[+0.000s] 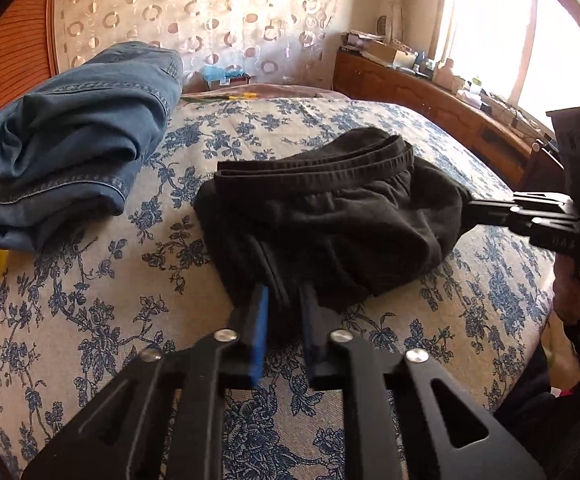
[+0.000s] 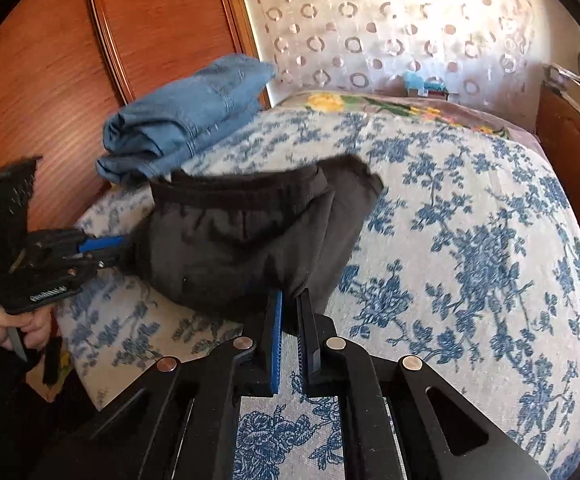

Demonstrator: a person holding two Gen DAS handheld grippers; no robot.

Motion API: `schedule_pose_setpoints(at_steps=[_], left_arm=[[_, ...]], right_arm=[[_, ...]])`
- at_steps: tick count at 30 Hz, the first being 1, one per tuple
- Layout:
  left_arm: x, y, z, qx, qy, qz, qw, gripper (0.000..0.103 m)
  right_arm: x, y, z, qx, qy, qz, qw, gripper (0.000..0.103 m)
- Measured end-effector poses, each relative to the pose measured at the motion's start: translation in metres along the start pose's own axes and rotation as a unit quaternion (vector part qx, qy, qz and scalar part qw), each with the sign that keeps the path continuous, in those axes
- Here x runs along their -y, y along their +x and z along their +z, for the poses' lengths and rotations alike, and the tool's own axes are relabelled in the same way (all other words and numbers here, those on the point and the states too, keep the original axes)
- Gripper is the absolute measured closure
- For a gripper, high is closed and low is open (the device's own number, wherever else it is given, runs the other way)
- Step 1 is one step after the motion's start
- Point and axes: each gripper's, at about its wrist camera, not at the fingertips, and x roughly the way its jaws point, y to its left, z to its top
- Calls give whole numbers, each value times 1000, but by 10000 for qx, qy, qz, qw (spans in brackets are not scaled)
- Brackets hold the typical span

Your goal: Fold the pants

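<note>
A: Status? Where are the black pants (image 1: 326, 208)?

B: Mid-bed on the floral bedspread (image 1: 137, 320), already a compact bundle, waistband on top. Folded jeans (image 1: 77, 140) sit apart by the headboard.

A: Grippers?

B: Left gripper (image 1: 285, 300) clamped on the near edge, right gripper (image 2: 290, 300) clamped on the opposite end.

A: Step?

B: Looks like final fold or tidy-up. Next move needs both ends moved together, cloth kept taut.

two pants (image 1: 330, 208), two grippers (image 1: 285, 300)
</note>
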Motion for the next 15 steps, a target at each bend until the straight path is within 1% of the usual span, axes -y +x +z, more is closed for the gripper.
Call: schedule_pose_setpoints(at_steps=[3,5,7,9,11,14,15], left_arm=[[-2,-14,1,207,-57,-38,9998,93],[-3,-28,2,347,-91,-135,9993,93],[-1,-35,1,384,-73,-199,9990,93],[6,-41,-5,376,-1,-265,9989,93],[11,-44,-15,302,60,-322,9990,93],[16,-43,-27,175,44,-463,9988,93],[17,-42,-29,137,38,-460,9988,93]], right_arm=[[5,-19,0,196,72,-30,9998,99],[7,-32,-3,311,112,-42,9994,99],[8,-44,-9,337,138,6,9993,99],[6,-56,-20,338,125,8,9993,99],[5,-63,-32,251,116,11,9996,99],[6,-69,-50,125,182,-13,9998,99],[7,-70,-54,97,217,-10,9997,99]])
